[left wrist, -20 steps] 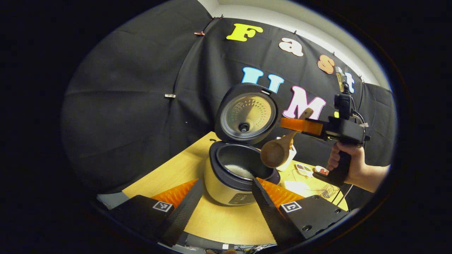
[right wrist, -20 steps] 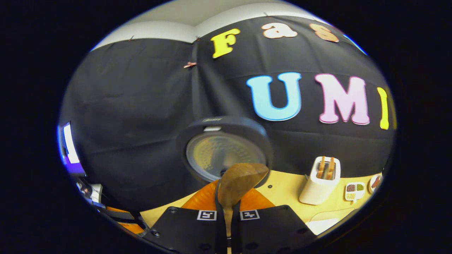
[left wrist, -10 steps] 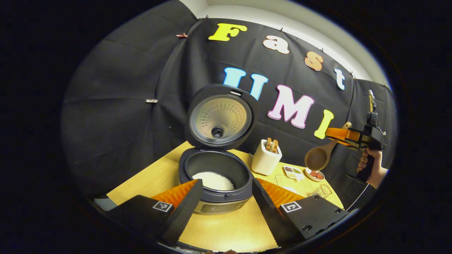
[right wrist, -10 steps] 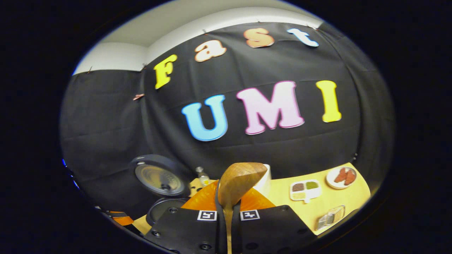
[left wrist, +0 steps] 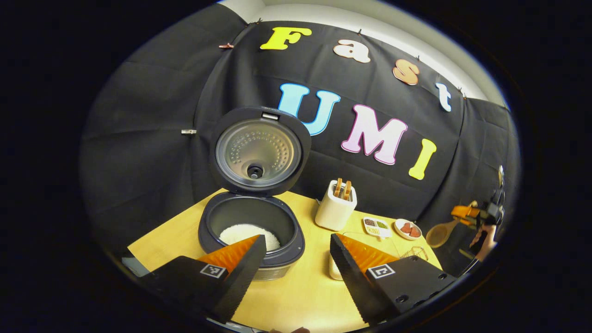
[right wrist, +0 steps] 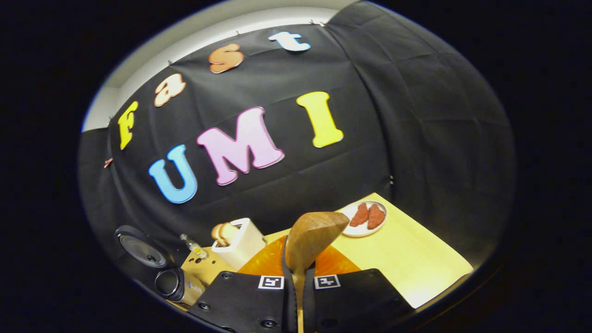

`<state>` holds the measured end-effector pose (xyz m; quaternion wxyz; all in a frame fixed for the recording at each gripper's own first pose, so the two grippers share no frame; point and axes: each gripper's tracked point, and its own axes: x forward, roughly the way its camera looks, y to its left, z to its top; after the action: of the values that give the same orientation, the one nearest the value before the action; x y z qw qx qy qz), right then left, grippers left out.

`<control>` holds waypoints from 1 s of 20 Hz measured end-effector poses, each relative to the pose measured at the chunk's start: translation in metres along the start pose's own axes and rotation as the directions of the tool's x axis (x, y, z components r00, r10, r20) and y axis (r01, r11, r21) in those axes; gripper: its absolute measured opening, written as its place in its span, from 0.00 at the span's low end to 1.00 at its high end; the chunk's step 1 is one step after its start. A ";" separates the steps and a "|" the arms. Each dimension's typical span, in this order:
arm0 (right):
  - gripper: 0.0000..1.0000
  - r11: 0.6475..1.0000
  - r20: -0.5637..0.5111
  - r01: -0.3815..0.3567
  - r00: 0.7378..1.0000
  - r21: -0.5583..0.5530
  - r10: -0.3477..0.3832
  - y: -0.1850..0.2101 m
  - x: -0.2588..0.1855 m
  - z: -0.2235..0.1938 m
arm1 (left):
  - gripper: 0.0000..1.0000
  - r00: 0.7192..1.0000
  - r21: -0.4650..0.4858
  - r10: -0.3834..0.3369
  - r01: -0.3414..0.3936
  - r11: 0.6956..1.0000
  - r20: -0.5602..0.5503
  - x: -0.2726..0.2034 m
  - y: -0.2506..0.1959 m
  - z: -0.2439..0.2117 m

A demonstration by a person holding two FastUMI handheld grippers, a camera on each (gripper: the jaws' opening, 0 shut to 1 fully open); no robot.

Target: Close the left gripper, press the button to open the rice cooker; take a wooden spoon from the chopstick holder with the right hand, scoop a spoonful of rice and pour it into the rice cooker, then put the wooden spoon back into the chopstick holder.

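In the left gripper view, the dark grey round rice cooker [left wrist: 252,236] stands on the pale wooden desk [left wrist: 296,296] with its lid [left wrist: 259,150] raised upright, silver inner plate facing forward, and a mound of white rice [left wrist: 245,232] in the pot. The left gripper [left wrist: 296,263] hangs just in front of it, its black-and-orange fingers [left wrist: 240,268] spread wide with nothing between them; the left finger tip covers part of the rice and the pot's front rim. Beside the cooker stands a white box-shaped holder [left wrist: 335,210] with brown pieces poking from its top, then a small divided white dish [left wrist: 375,225] and a round white plate of red pieces [left wrist: 407,228]. At the far right edge, the right gripper [left wrist: 462,213] carries the brown wooden spoon [left wrist: 439,233], bowl lowest, off the end of the desk; the hand [left wrist: 483,236] under it is small and distorted.

In the right gripper view, the right gripper's fingers [right wrist: 282,296] are pinched on the spoon's handle, its rounded bowl [right wrist: 312,233] rising above them and hiding part of the desk. The handle's lower end is cut off. The holder sits left of the spoon, the plate to its right, the cooker low at the left edge, dim and hard to read.
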<state>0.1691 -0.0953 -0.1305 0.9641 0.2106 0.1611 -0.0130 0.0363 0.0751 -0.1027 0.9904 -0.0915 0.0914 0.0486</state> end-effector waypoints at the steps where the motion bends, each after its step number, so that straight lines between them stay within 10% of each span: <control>1: 0.09 1.000 -0.010 0.020 1.000 0.016 -0.020 -0.013 0.007 -0.004 | 0.97 1.000 0.003 0.014 -0.014 1.000 0.002 0.002 -0.005 0.003; 20: 0.12 0.998 -0.208 0.066 0.976 0.008 -0.063 -0.070 0.063 -0.100 | 0.95 0.972 -0.003 0.229 -0.229 0.973 0.044 -0.010 0.002 0.034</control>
<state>0.1916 -0.1157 -0.2644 0.9395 0.2127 0.2673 -0.0237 0.0324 0.0828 -0.0685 0.9801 -0.0781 0.0796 0.1643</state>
